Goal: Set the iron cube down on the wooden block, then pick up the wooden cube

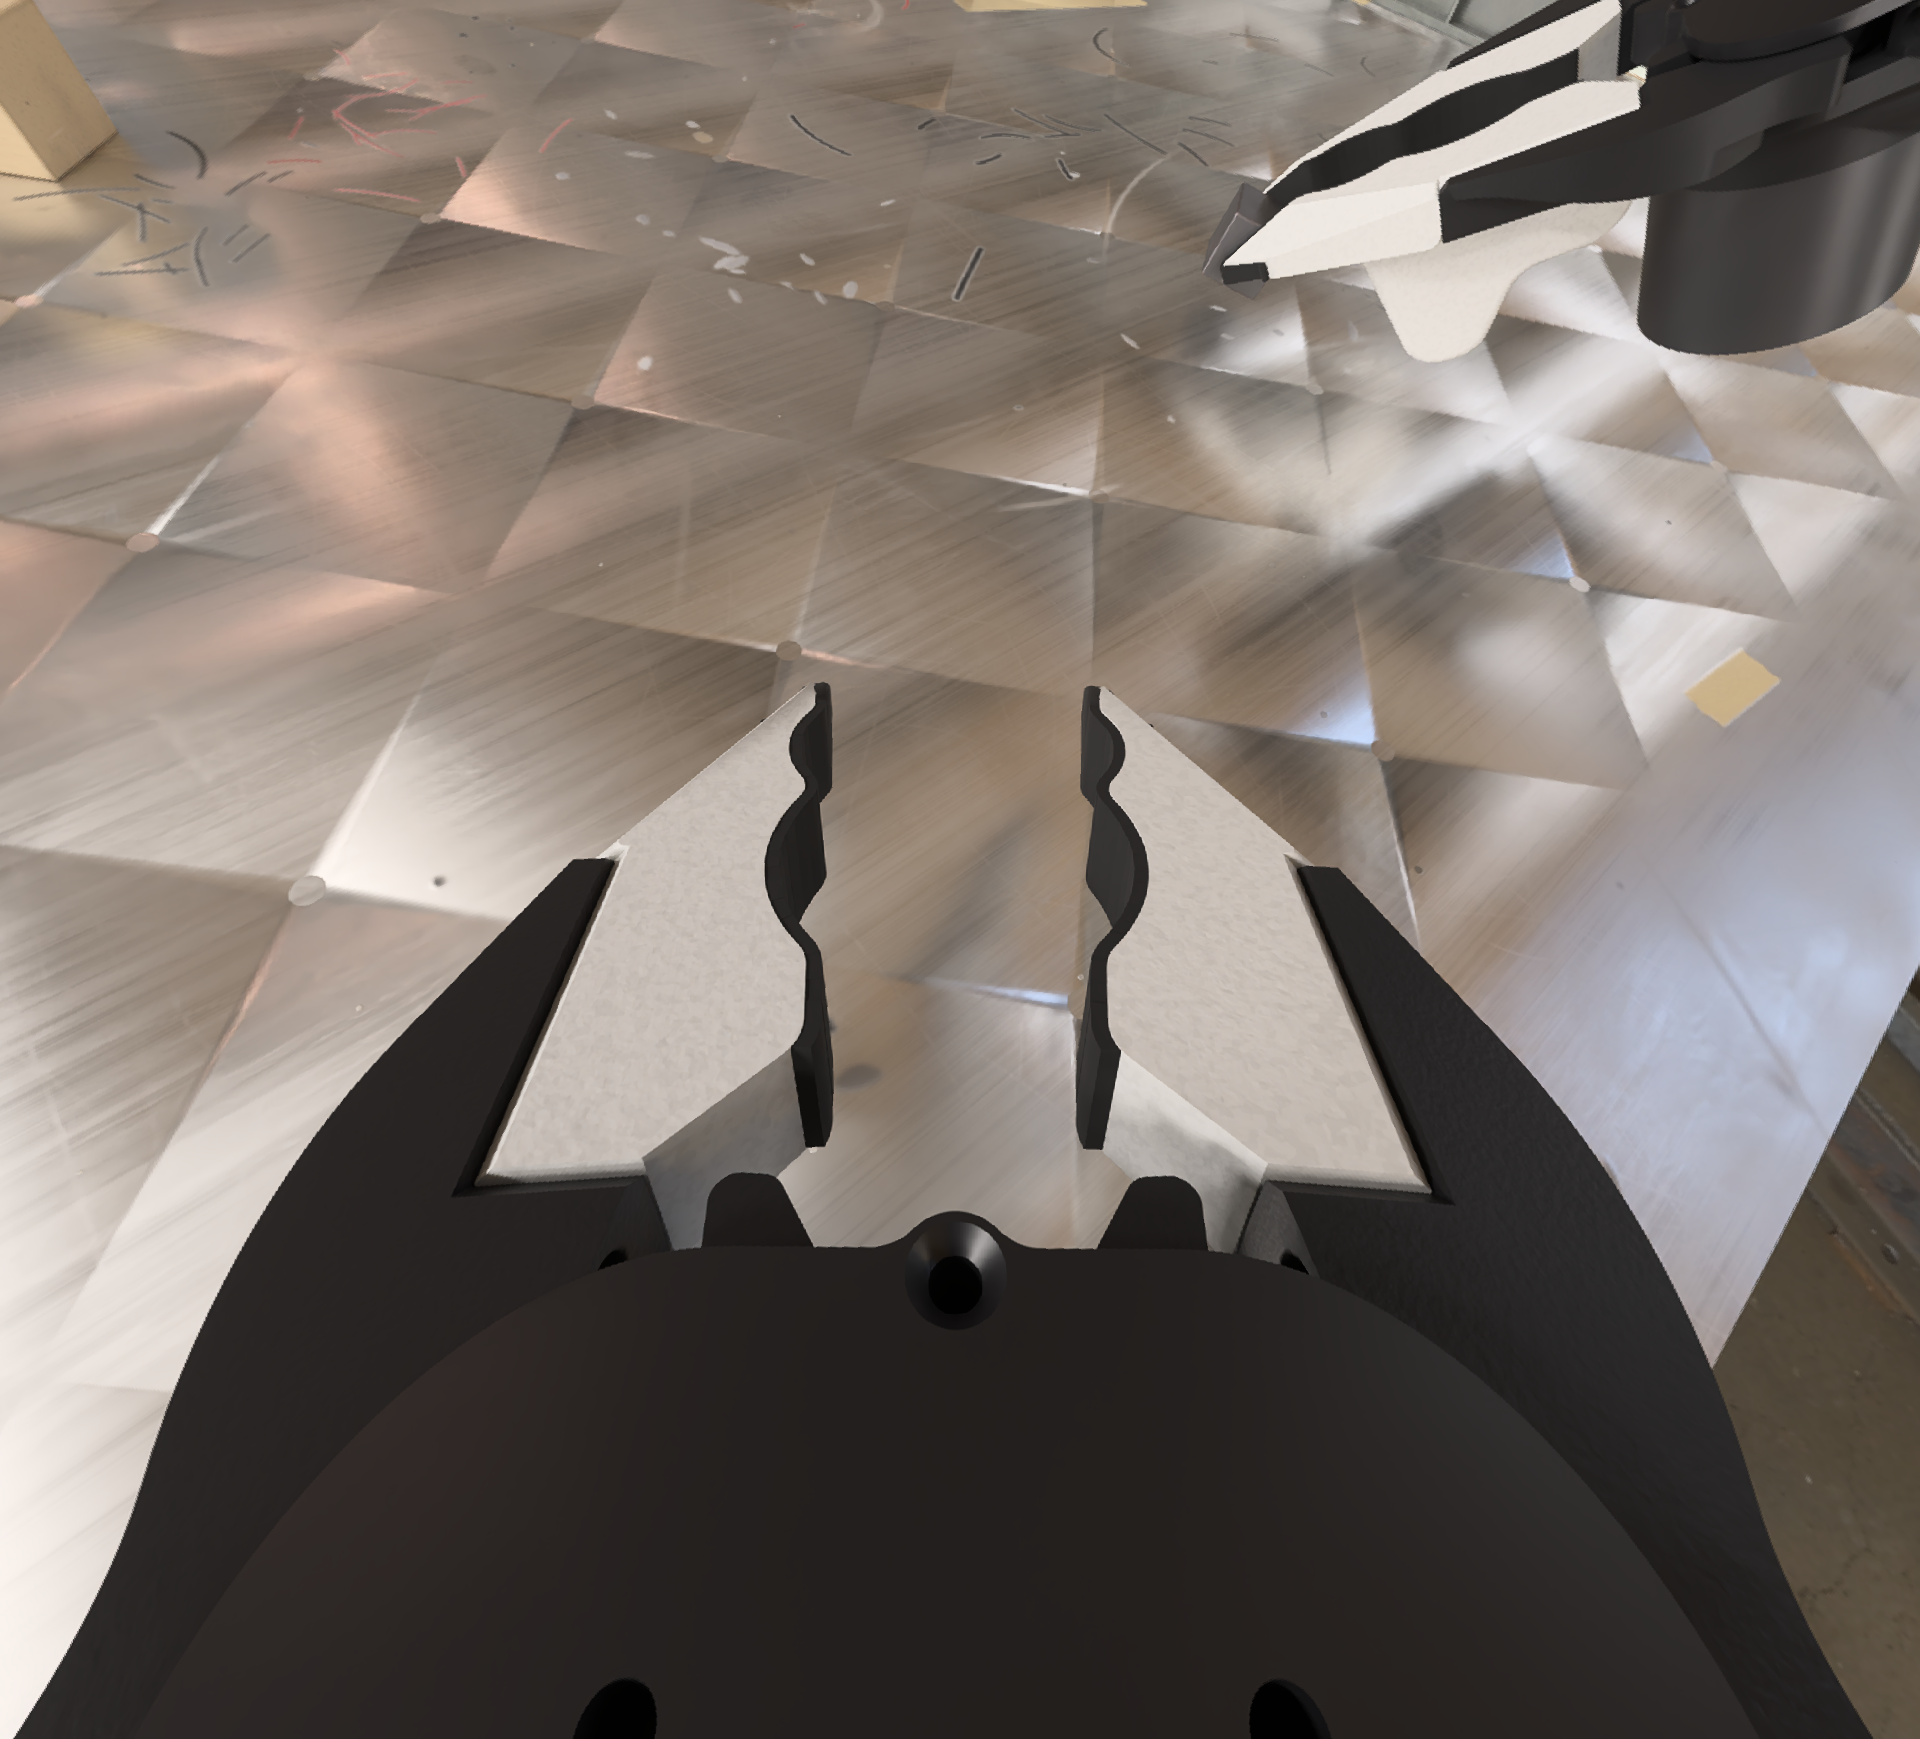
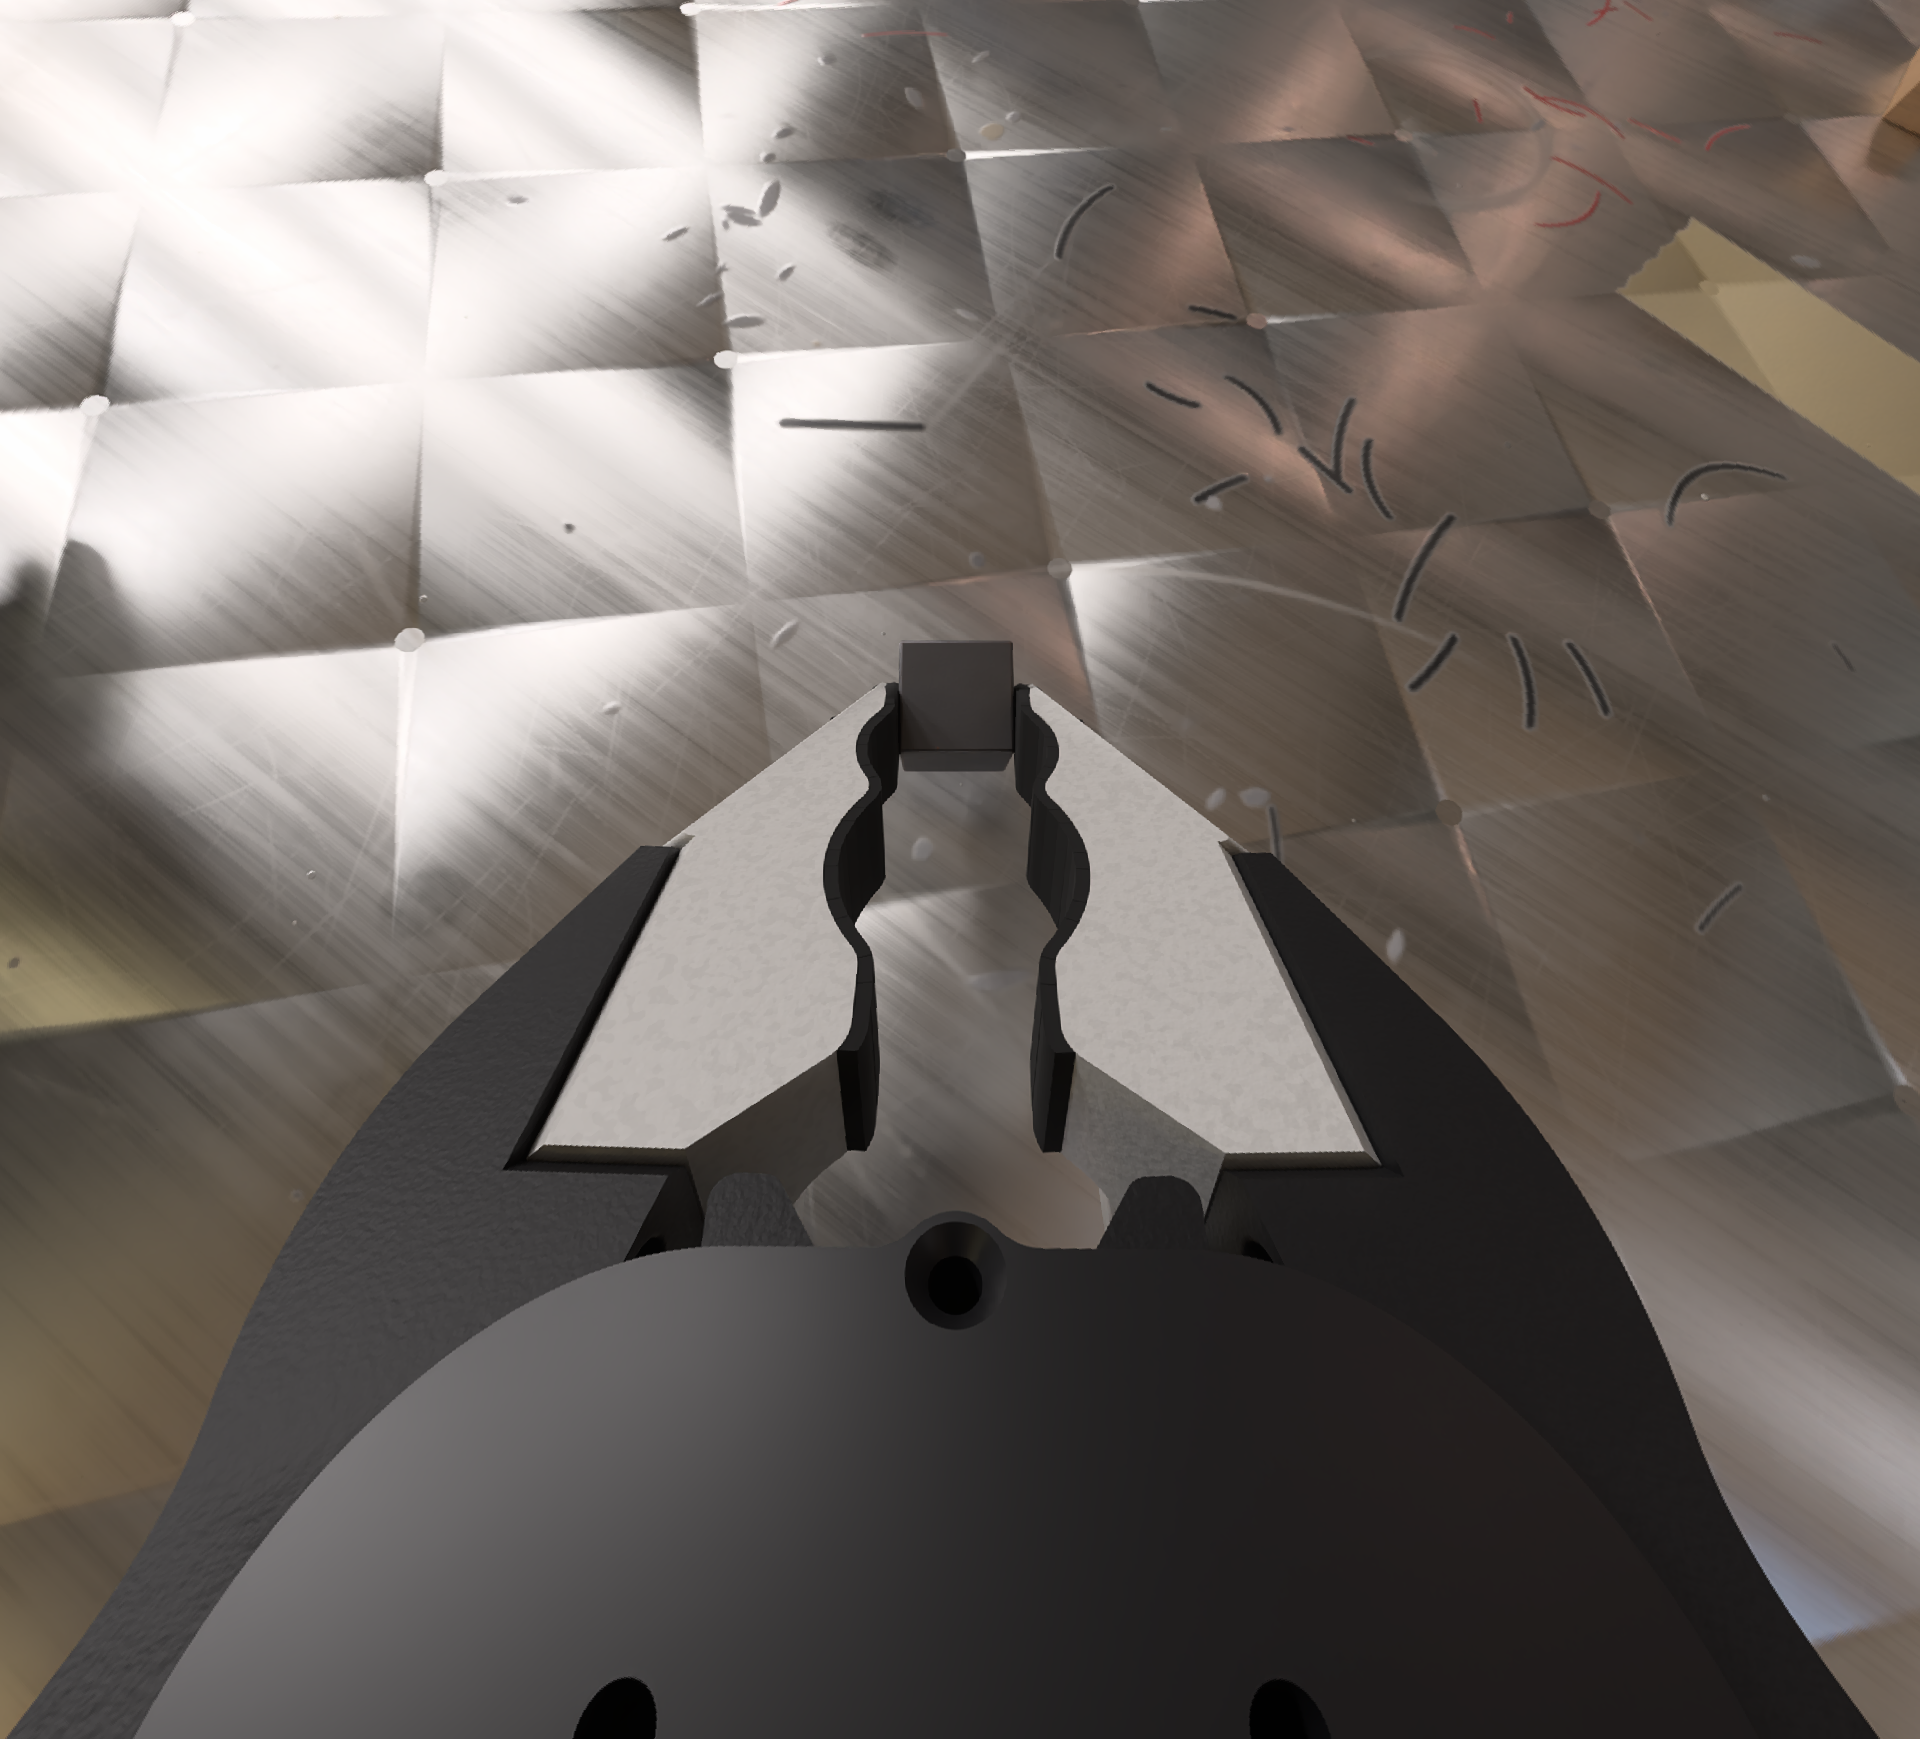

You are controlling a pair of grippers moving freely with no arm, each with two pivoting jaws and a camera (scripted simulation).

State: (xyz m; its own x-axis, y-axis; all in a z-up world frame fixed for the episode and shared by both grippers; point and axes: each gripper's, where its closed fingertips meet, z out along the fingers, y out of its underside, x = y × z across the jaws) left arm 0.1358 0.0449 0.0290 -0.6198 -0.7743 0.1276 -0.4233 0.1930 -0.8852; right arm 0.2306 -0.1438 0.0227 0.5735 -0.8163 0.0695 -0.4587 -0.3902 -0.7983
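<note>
One step is underway: the right gripper point(image 2: 956, 702) is carrying the iron cube point(image 2: 954, 702) clamped at its fingertips above the table point(image 2: 416, 463), needing a wooden block point(image 1: 47, 89) at ten o'clock, while the left gripper point(image 1: 956, 723) is hanging agape, empty.

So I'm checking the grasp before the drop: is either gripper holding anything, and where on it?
The right gripper pinches the small dark iron cube by two opposite side faces, at its fingertips. The left gripper is open and holds nothing.
</note>
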